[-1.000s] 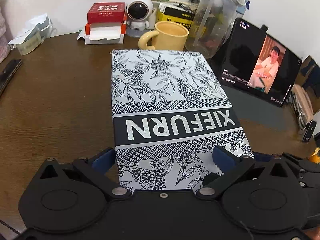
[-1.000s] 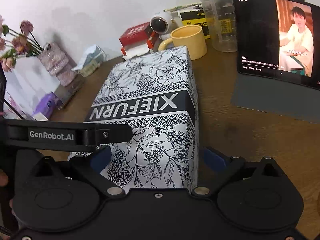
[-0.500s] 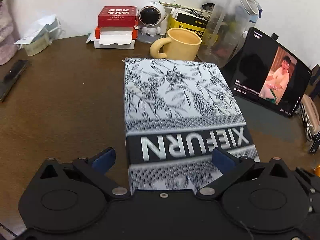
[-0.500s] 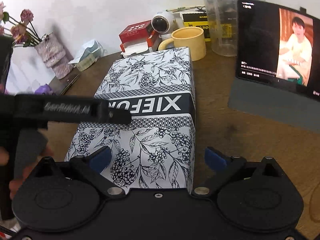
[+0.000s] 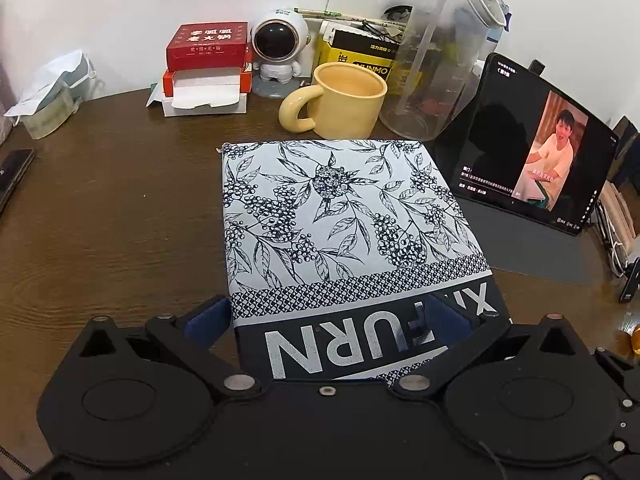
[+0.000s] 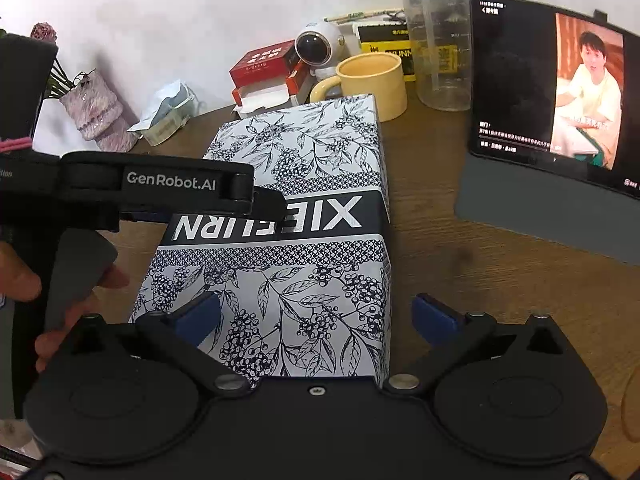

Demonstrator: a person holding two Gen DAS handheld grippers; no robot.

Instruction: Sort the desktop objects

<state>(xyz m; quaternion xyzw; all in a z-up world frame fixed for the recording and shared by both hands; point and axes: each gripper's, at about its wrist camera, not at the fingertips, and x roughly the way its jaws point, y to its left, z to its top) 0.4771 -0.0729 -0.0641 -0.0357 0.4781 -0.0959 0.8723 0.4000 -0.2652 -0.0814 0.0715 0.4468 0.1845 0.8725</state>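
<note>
My left claw and right claw stand apart over the "XIEFURN" box — the left one marked "GenRobot.AI" — a yellow mug just behind.

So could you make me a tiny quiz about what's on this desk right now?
1. True or false: the yellow mug stands beyond the patterned box, near the wall.
2. Which word is printed on the box's dark band?
3. What stands right of the box: A) the lit tablet B) the red box C) the astronaut figure?

Key: 1 true; 2 XIEFURN; 3 A.
</note>
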